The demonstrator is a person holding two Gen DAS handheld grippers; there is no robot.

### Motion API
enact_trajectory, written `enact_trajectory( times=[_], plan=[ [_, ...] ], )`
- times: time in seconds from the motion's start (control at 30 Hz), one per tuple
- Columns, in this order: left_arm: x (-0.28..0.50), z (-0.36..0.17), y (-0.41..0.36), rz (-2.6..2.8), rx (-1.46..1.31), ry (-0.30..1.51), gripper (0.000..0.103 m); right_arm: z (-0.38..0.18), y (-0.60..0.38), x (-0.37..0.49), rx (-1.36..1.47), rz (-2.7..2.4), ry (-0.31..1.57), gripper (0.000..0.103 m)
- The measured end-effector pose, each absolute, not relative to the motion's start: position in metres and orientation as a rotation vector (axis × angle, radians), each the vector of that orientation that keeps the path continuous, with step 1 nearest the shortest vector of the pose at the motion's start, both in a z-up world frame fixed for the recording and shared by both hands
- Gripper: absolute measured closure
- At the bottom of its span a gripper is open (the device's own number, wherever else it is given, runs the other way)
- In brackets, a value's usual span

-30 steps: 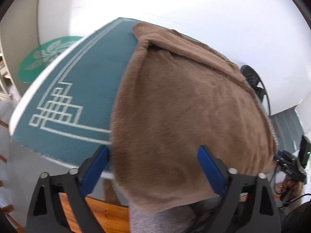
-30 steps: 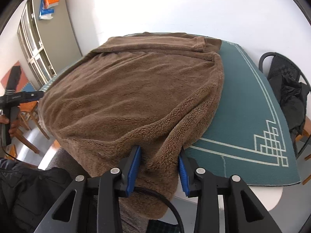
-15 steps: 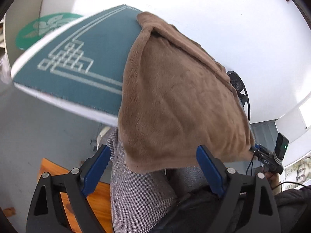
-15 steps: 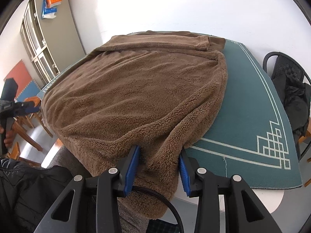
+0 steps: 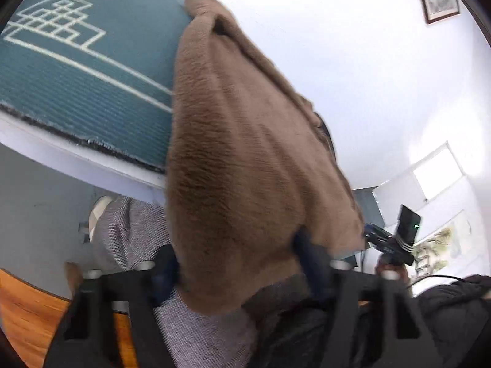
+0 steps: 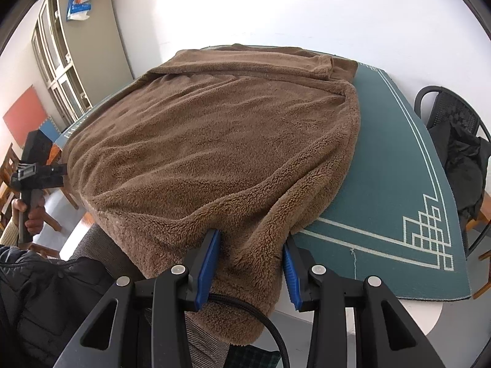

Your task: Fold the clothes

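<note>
A brown fleece garment (image 6: 221, 141) lies spread over the teal mat (image 6: 396, 165) on the white table, its near edge hanging off the front. My right gripper (image 6: 250, 254) straddles a thick bunch of that hanging edge, its blue pads against the fleece on both sides. In the left wrist view the same garment (image 5: 242, 159) hangs off the table edge. My left gripper (image 5: 236, 263) is blurred and sits low below the table, its jaws wide apart on either side of the hanging corner. The left gripper also shows in the right wrist view (image 6: 36, 171).
A black chair (image 6: 454, 135) with dark clothing stands right of the table. Grey cabinets (image 6: 67, 49) stand at back left. The person's grey trousers (image 5: 202, 331) and a wooden floor (image 5: 21, 312) are below the table edge (image 5: 76, 159).
My left gripper has dropped below the table edge and come in around the hanging corner. The right gripper has stayed on the garment's edge.
</note>
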State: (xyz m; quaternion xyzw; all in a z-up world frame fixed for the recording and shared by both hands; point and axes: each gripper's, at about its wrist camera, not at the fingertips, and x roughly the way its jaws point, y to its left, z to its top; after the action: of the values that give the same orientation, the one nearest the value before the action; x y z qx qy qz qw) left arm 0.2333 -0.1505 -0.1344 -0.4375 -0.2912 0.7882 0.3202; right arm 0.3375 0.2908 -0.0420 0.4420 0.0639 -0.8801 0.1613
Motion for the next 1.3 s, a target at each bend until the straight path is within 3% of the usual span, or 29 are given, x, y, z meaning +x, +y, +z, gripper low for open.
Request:
enact_trajectory(
  times=[0.07, 0.17, 0.47, 0.63, 0.93, 1.3],
  plan=[
    [0.239, -0.127, -0.151, 2.096, -1.158, -0.729, 0.077, -0.042, 0.290, 0.338, 1.263, -2.514, 0.194, 0.062],
    [0.248, -0.109, -0.151, 2.122, -1.148, -0.685, 0.085, -0.041, 0.290, 0.338, 1.262, -2.515, 0.191, 0.065],
    [0.240, -0.023, -0.149, 2.168, -0.895, -0.723, 0.086, -0.013, 0.303, 0.337, 1.145, -2.548, 0.029, 0.083],
    [0.213, -0.005, -0.138, 2.211, -0.880, -0.691, 0.086, -0.004, 0.305, 0.328, 1.076, -2.574, -0.007, 0.083],
    [0.208, -0.021, -0.143, 2.198, -0.994, -0.724, 0.086, -0.027, 0.331, 0.336, 1.175, -2.573, -0.163, 0.077],
    [0.199, 0.005, -0.147, 2.209, -0.896, -0.709, 0.086, -0.027, 0.353, 0.382, 1.252, -2.474, -0.298, 0.077]
  ],
)
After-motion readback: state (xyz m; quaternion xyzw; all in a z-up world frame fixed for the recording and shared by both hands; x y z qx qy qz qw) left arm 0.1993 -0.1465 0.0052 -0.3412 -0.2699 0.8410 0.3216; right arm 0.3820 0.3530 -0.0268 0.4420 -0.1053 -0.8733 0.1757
